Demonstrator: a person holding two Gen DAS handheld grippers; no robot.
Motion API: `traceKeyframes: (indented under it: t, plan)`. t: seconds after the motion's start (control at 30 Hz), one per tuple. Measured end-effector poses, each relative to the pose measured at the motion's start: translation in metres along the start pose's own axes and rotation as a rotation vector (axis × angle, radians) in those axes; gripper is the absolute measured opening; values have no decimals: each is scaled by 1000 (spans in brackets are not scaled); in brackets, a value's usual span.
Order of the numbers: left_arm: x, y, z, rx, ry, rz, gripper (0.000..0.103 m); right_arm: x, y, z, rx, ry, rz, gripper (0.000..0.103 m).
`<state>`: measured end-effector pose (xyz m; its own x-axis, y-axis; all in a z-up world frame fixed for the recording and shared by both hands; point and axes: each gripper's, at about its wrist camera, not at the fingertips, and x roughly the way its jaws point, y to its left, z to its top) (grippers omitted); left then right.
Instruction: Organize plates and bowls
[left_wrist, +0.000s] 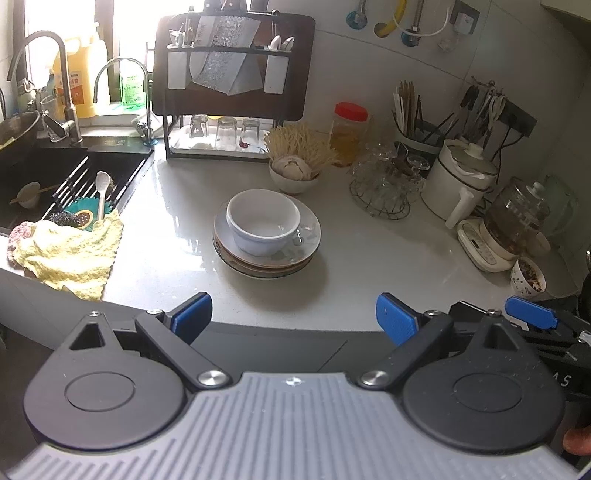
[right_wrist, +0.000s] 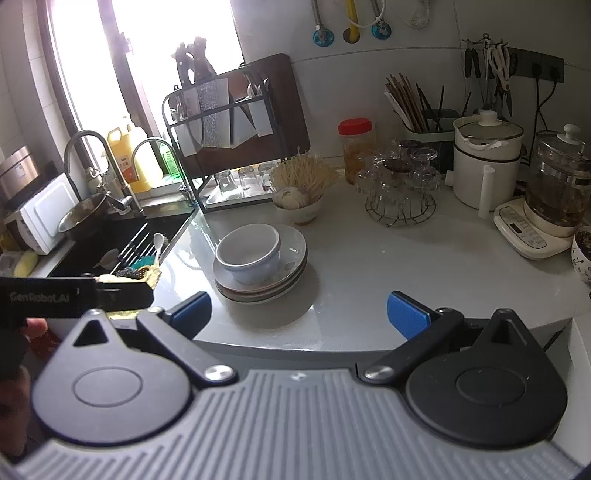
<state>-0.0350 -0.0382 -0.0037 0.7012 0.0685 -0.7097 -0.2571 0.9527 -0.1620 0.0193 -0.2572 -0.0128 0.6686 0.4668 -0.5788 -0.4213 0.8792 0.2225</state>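
Round glossy white bowl (left_wrist: 263, 222) atop stacked shallow plates (left_wrist: 266, 254) on speckled counter (left_wrist: 369, 266), both tongs (left_wrist: 294, 319) (right_wrist: 299, 317) spread wide, empty

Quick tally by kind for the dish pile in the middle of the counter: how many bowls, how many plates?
Bowls: 1, the white bowl on top, upright.
Plates: at least 3 in the plate stack by the visible rims; exact number unclear.
Total: at least 4 pieces.

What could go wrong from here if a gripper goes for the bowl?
The bowl sits off-centre on the plates, so lifting it may tip or drag the stack. The counter looks wet and slippery. The glass stand is close on the right; a wide swing might hit it.
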Motion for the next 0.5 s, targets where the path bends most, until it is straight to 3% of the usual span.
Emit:
traceKeyframes:
  t: [0.5]
  plan:
    - [-5,-11,-2,9,-9,3,98,-4,-3,-2,5,0,-3,103]
